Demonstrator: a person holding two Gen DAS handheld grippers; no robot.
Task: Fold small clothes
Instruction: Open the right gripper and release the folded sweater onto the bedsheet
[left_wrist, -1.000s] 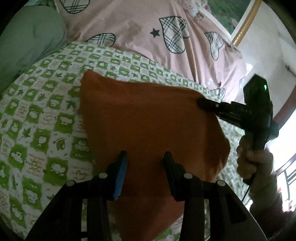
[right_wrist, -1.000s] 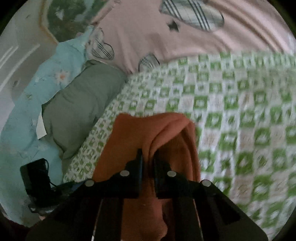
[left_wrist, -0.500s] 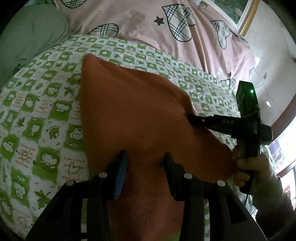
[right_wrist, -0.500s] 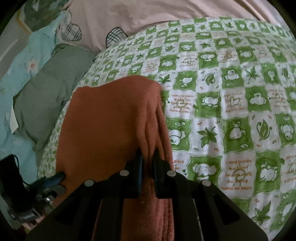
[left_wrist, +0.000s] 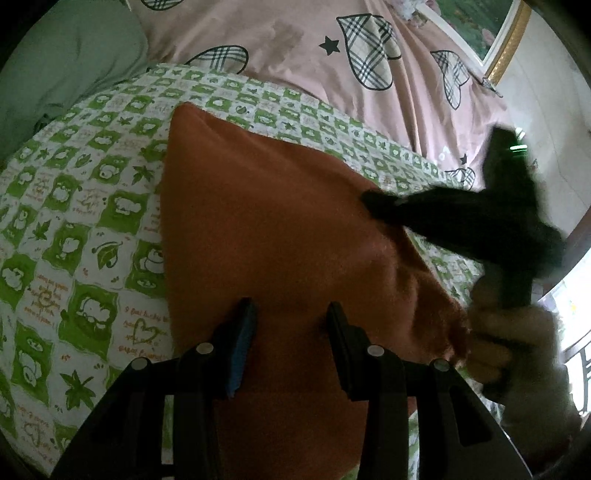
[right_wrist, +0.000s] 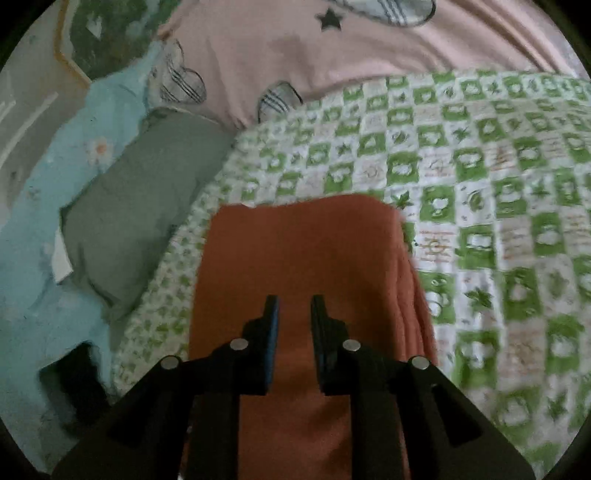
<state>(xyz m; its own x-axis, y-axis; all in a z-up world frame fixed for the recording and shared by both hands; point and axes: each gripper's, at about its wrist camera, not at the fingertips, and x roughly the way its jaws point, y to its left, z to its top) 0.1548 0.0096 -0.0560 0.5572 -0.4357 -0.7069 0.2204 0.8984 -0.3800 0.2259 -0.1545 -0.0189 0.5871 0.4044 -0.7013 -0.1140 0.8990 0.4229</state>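
An orange cloth (left_wrist: 258, 221) lies folded flat on a green-and-white checked sheet (left_wrist: 74, 221). My left gripper (left_wrist: 291, 310) is open, fingers apart over the cloth's near part with nothing pinched. In the left wrist view my right gripper (left_wrist: 373, 201) shows as a blurred black shape at the cloth's right edge, held by a hand (left_wrist: 517, 350). Seen from the right wrist, the right gripper (right_wrist: 293, 302) has its jaws opening above the orange cloth (right_wrist: 303, 243), and no fabric is between the pads. Stacked fold layers show along the cloth's right side.
A pink quilt (left_wrist: 295, 48) with plaid hearts lies beyond the sheet. A grey-green pillow (right_wrist: 140, 206) and light blue floral fabric (right_wrist: 37, 184) sit to the left in the right wrist view. A gold picture frame (left_wrist: 506, 44) leans against the far wall.
The right gripper lowered the cloth edge it was pinching onto the cloth, then its jaws parted and let go. The cloth now lies flat. The left gripper stayed put.
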